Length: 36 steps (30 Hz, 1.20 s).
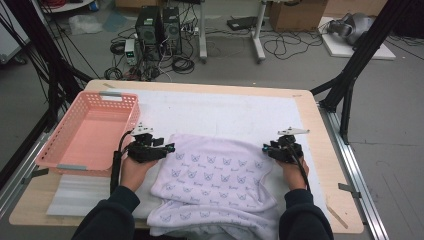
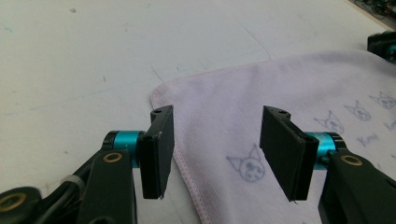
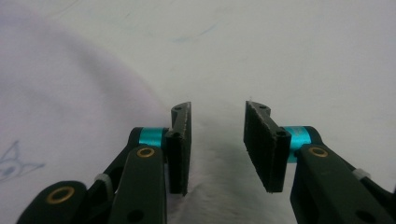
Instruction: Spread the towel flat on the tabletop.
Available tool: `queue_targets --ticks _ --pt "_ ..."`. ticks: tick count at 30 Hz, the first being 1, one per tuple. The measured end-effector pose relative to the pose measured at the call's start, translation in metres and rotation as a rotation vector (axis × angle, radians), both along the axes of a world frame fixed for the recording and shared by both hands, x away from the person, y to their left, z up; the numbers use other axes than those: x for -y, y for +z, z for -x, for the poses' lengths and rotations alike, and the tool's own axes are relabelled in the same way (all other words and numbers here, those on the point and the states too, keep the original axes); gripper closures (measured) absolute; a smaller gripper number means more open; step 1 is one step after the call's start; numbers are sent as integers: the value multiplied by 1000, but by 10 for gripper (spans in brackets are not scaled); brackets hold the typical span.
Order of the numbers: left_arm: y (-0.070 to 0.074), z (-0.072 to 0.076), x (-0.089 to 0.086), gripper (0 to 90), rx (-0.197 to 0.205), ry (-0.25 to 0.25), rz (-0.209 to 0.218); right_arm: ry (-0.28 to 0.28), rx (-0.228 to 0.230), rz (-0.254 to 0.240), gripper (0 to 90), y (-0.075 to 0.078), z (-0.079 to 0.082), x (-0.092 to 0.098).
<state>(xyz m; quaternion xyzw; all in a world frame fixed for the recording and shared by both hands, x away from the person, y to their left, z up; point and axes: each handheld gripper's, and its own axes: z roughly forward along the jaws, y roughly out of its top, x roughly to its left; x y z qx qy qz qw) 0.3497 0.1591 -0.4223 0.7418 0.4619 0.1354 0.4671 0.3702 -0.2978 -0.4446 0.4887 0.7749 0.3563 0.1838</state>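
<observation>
High view showed a big wooden table [image 1: 320,150] with a white mat [image 1: 225,107] spread over most of it. On the mat lay a pale purple towel [image 1: 215,180] with little cat faces printed on it — it sat near the person's edge of the table, and its front part hung over that edge. A pink basket [image 1: 130,107] stood on the left side of the table, just beside the towel's far left corner.

Two hands in dark sleeves came in from the bottom. The left gripper [image 1: 170,148] was at the towel's far left corner, and the right gripper [image 1: 265,148] was at the far right corner.

Left gripper view showed its two black jaws spread apart over the towel's [image 2: 289,93] rounded corner. The stitched hem ran between them, but the pads did not press on it.

Right gripper view showed its jaws spread apart too — the towel's [image 3: 70,107] edge lay under and beside them, and nothing was pinched.
</observation>
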Motion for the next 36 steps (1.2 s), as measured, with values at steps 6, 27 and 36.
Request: queue_targets --ticks 6,27,36 --pt "-2 -9 3 453 -7 6 -3 138 -16 23 879 2 8 -13" --pt "-26 -70 35 490 -50 49 -113 -145 169 -17 585 19 25 28" --pt "-16 -66 15 855 38 192 -222 -144 168 -54 582 17 23 26"
